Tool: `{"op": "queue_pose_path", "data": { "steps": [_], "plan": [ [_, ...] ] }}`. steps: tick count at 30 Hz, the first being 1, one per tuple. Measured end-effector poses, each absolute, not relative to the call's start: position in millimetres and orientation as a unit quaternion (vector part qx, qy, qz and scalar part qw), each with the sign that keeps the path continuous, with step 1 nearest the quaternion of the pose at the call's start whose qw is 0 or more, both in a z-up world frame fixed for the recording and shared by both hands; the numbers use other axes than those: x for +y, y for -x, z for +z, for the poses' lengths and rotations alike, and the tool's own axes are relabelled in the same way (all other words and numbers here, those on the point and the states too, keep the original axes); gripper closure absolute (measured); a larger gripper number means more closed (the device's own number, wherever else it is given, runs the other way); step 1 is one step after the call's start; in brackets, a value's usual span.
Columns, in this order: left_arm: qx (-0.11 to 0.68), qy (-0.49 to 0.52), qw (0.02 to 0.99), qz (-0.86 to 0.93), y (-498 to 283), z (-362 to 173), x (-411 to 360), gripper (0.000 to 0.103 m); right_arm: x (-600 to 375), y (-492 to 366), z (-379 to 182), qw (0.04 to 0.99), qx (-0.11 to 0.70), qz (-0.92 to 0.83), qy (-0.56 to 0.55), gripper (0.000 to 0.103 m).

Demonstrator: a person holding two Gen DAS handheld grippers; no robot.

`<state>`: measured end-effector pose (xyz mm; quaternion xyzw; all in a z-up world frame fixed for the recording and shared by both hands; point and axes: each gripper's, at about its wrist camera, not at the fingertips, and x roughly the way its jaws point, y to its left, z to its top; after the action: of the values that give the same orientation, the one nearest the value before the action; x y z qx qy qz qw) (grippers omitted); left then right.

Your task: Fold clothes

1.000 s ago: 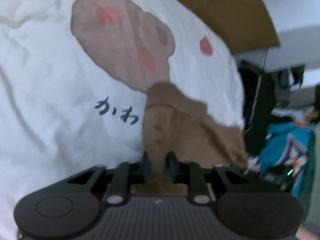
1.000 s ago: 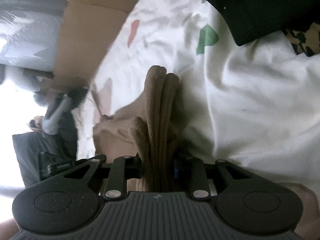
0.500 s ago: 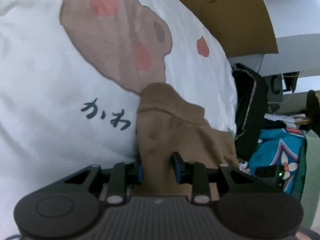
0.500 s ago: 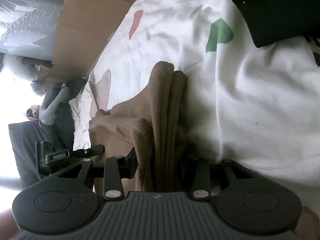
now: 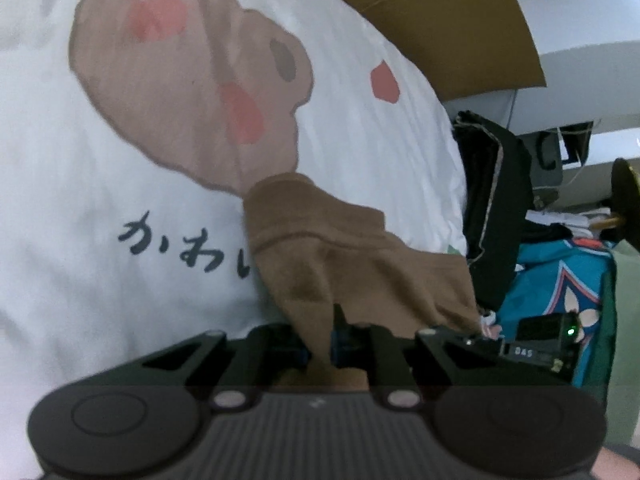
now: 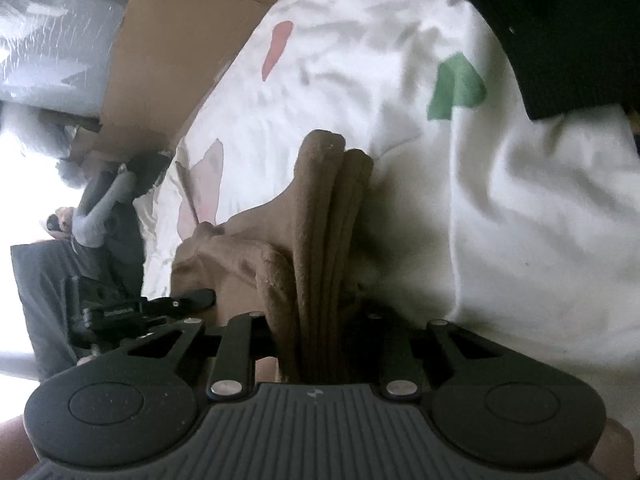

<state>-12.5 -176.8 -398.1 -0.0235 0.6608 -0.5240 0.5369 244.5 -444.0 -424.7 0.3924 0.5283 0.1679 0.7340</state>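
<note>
A brown garment [image 5: 340, 264] lies bunched on a white bedsheet [image 5: 100, 184] printed with a brown bear and dark script. My left gripper [image 5: 320, 346] is closing, and its blue pads pinch a thin fold of the near edge. In the right wrist view the same brown garment [image 6: 320, 220] stands as several stacked folds running away from me. My right gripper [image 6: 316, 340] is also closing, with that thick bundle filling the gap between its jaws. The cloth hides its pads. The left gripper's black fingers [image 6: 160, 308] reach into the garment from the left.
A cardboard box [image 5: 460, 20] stands past the sheet's far edge. A black garment [image 5: 496, 208] and teal patterned cloth [image 5: 560, 292] lie at the bed's right side. Another black garment [image 6: 560, 20] lies on the sheet, top right. A person [image 6: 96, 208] sits at the left.
The left jaws have narrowed from a loose hold onto a thin pinch of cloth. The right jaws widened briefly, then drew in on the folded bundle. Both hands stayed nearly in place.
</note>
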Motion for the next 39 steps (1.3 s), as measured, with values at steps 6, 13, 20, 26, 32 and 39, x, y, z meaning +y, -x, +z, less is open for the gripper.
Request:
{"op": "queue_pose_path", "data": {
  "steps": [6, 13, 20, 26, 32, 39],
  "plan": [
    [0.633, -0.01, 0.572, -0.522, 20, -365, -175, 0.095, -429, -245, -400, 0.758, 0.527, 0.147, -0.356, 0.081],
    [0.6, -0.033, 0.599, -0.53, 40, -321, -165, 0.097, -419, -234, -365, 0.78, 0.519, 0.119, -0.328, 0.082],
    [0.57, -0.044, 0.622, -0.535, 59, -275, -159, 0.098, -407, -216, -320, 0.808, 0.492, 0.113, -0.304, 0.084],
    [0.543, -0.049, 0.636, -0.546, 70, -227, -153, 0.098, -404, -204, -275, 0.825, 0.469, 0.111, -0.296, 0.084],
    [0.513, -0.038, 0.651, -0.558, 79, -177, -142, 0.098, -402, -194, -220, 0.845, 0.444, 0.124, -0.272, 0.084],
    [0.483, -0.031, 0.665, -0.569, 88, -123, -133, 0.098, -400, -180, -155, 0.869, 0.412, 0.136, -0.239, 0.084]
  ]
}}
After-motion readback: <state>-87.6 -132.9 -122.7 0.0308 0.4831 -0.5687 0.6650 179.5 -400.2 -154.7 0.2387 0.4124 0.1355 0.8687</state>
